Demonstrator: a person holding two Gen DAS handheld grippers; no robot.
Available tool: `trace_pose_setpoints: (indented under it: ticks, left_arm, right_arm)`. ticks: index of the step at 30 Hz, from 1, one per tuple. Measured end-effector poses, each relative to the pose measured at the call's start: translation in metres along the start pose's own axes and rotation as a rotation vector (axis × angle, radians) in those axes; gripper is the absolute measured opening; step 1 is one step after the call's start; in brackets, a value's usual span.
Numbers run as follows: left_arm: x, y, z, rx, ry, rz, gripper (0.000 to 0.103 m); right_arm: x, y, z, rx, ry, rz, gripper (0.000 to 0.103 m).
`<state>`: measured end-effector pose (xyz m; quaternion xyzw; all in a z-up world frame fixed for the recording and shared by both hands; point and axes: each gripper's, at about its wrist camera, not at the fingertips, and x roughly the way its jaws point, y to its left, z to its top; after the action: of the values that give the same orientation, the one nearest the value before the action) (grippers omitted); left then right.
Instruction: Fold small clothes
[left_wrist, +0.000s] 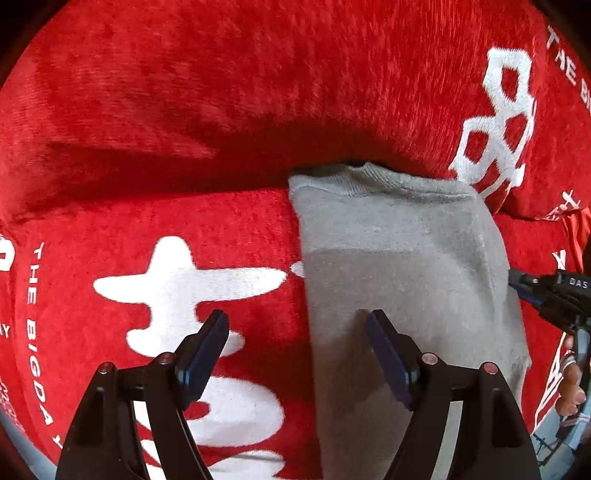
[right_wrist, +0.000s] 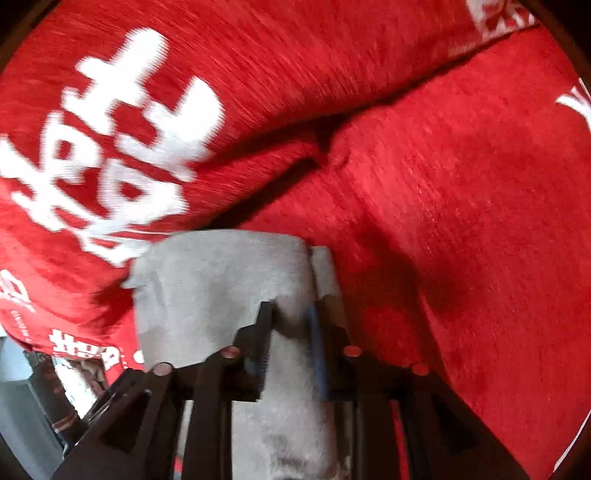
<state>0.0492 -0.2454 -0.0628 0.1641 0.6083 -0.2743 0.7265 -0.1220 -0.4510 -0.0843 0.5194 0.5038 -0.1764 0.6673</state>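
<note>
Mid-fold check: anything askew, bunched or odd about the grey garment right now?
Mostly tidy. The grey knit garment lies flat as a long strip on the red plush cover. The right gripper pinches its edge, where a small flap sticks out unevenly. The left gripper hangs open.

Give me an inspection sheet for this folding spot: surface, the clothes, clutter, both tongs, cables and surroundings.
Surface: red plush cover with white printed characters, over cushions.
Job's things: grey garment lying lengthwise on the cover, ribbed hem at the far end.
Clutter: nothing seen.
Tongs: left tongs open above the garment's left edge, holding nothing; right tongs shut on the garment's edge, view blurred.
Cables: nothing seen.
Surroundings: the person's hand at the right edge of the left wrist view; grey and dark shapes at the lower left of the right wrist view, too unclear to name.
</note>
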Motion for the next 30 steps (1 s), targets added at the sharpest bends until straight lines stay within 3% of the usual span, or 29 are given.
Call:
trace_pose_setpoints:
  ticks: [1, 3, 4, 5, 8, 15, 20, 23, 26, 30]
  left_arm:
    - [0.003, -0.002, 0.0, 0.0, 0.008, 0.004, 0.078]
    - [0.002, -0.003, -0.001, -0.003, 0.001, 0.012, 0.078]
    - [0.0, -0.001, -0.004, -0.004, -0.002, 0.012, 0.078]
    - [-0.001, -0.001, -0.005, -0.003, -0.002, 0.013, 0.078]
    - [0.002, -0.001, -0.007, -0.003, 0.008, 0.018, 0.079]
    - [-0.005, -0.004, -0.021, 0.017, 0.035, 0.034, 0.079]
    - [-0.028, -0.004, -0.047, 0.08, 0.05, 0.008, 0.079]
    - [-0.03, -0.01, -0.073, 0.124, 0.079, 0.007, 0.079]
    - [-0.02, -0.013, -0.093, 0.147, 0.113, 0.002, 0.079]
    - [-0.014, -0.015, -0.106, 0.147, 0.128, -0.004, 0.079]
  right_arm:
    - [0.004, -0.008, 0.0, 0.027, 0.024, 0.043, 0.027]
    - [0.002, -0.018, -0.001, 0.078, 0.029, 0.163, 0.009]
    - [-0.003, -0.022, -0.003, 0.089, 0.021, 0.206, 0.009]
    - [-0.007, -0.025, -0.004, 0.08, 0.012, 0.196, 0.009]
    - [-0.007, -0.036, -0.008, 0.032, 0.034, 0.052, 0.009]
    - [-0.027, -0.021, -0.02, -0.061, -0.001, -0.102, 0.009]
    - [-0.049, -0.001, -0.055, -0.111, 0.035, 0.026, 0.01]
    - [-0.057, 0.015, -0.085, -0.186, 0.073, 0.057, 0.01]
    - [-0.044, 0.026, -0.114, -0.231, 0.134, 0.046, 0.01]
    - [-0.025, 0.009, -0.142, -0.236, 0.172, -0.073, 0.009]
